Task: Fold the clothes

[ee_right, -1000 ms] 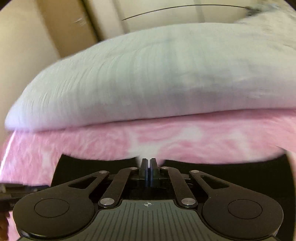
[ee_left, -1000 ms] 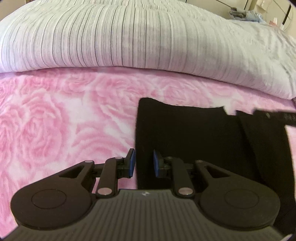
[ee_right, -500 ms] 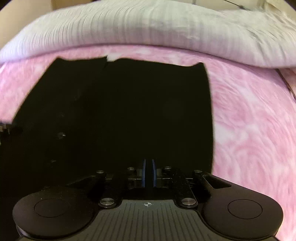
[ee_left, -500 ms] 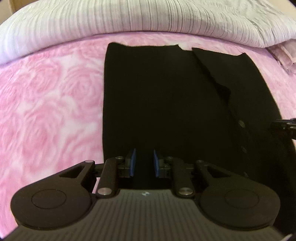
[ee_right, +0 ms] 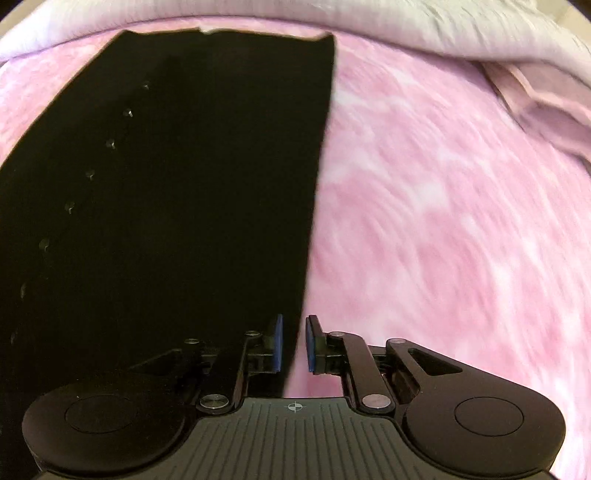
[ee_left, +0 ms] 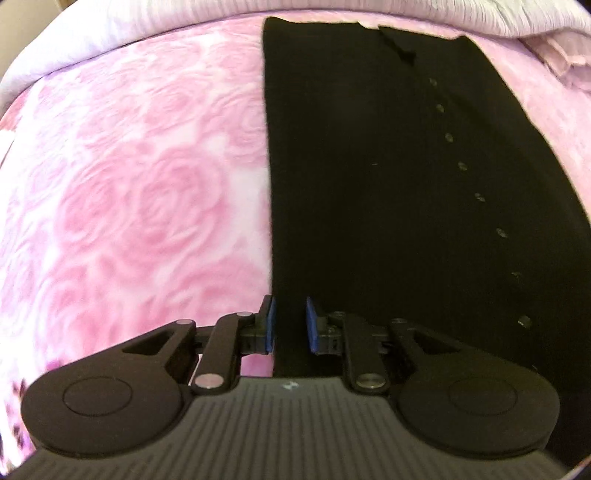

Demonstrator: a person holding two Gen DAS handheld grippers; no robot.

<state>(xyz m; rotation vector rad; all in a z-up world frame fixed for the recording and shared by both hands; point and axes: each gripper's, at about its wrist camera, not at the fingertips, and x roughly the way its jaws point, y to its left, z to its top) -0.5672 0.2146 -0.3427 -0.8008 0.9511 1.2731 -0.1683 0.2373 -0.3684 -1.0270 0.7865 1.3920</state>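
Observation:
A black buttoned garment lies flat as a long strip on the pink rose-patterned bed cover; it also shows in the right wrist view. A row of buttons runs down it. My left gripper is open over the garment's left edge near its near end. My right gripper is open over the garment's right edge, above the pink cover. Neither holds anything.
A white striped duvet is heaped along the far side of the bed, seen too in the right wrist view. A pale pink folded cloth lies at the far right.
Both grippers have drawn back toward me along the garment, so its whole length now shows. My right gripper, shut before, has opened. My left gripper stays open.

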